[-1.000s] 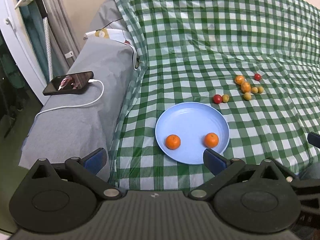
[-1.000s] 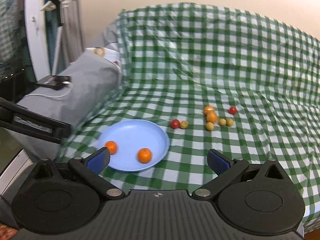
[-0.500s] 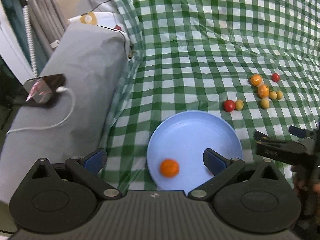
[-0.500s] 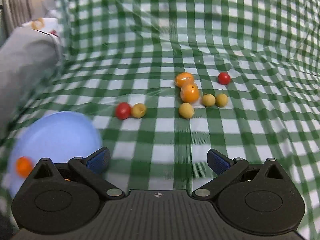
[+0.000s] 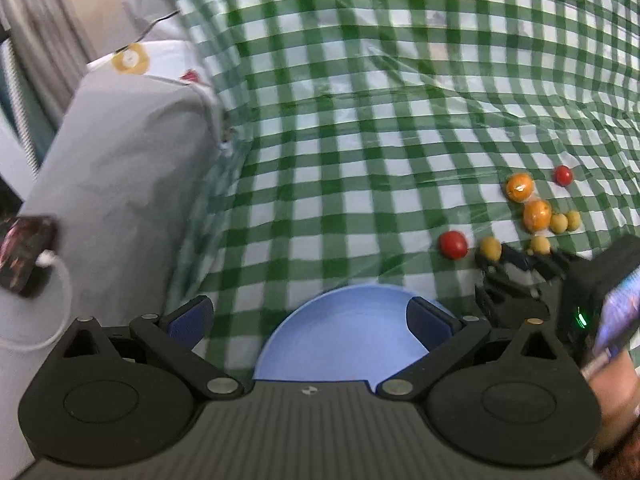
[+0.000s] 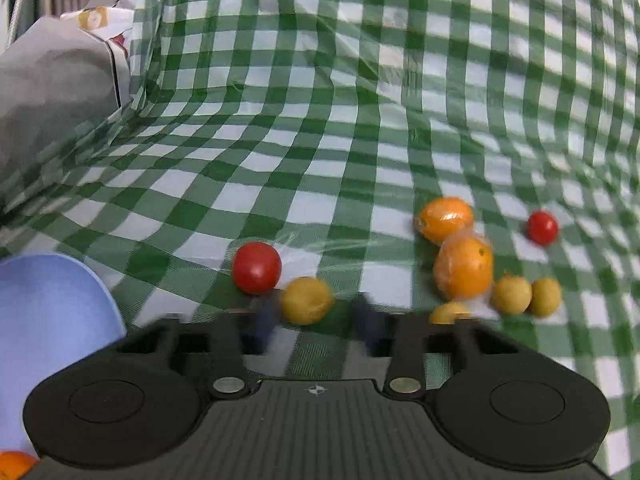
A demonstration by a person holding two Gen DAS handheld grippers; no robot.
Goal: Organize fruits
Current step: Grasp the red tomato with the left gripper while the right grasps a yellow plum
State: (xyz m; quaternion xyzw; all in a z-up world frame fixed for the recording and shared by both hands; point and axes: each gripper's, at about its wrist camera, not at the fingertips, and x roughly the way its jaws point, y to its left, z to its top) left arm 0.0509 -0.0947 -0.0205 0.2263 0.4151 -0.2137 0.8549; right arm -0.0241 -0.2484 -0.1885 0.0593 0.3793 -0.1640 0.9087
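Observation:
A blue plate (image 5: 340, 332) lies on the green checked cloth, right in front of my open, empty left gripper (image 5: 310, 314). An orange (image 6: 14, 464) on the plate (image 6: 48, 312) shows at the right wrist view's bottom left. Loose fruit lies beyond: a red tomato (image 6: 256, 267), a yellow fruit (image 6: 306, 300), two oranges (image 6: 464, 266), three more yellow fruits (image 6: 511, 294) and a second tomato (image 6: 542, 227). My right gripper (image 6: 316, 320) is blurred, its jaws narrowed around the near side of the yellow fruit; whether they touch it is unclear. It shows in the left wrist view (image 5: 516, 260).
A grey covered block (image 5: 116, 200) stands left of the cloth, with a phone (image 5: 22, 256) on a white cable on it. The cloth (image 6: 320, 80) rises into a wrinkled slope at the back.
My right gripper has moved forward and down to the yellow fruit beside the tomato, and its jaws have narrowed. My left gripper has moved forward over the plate.

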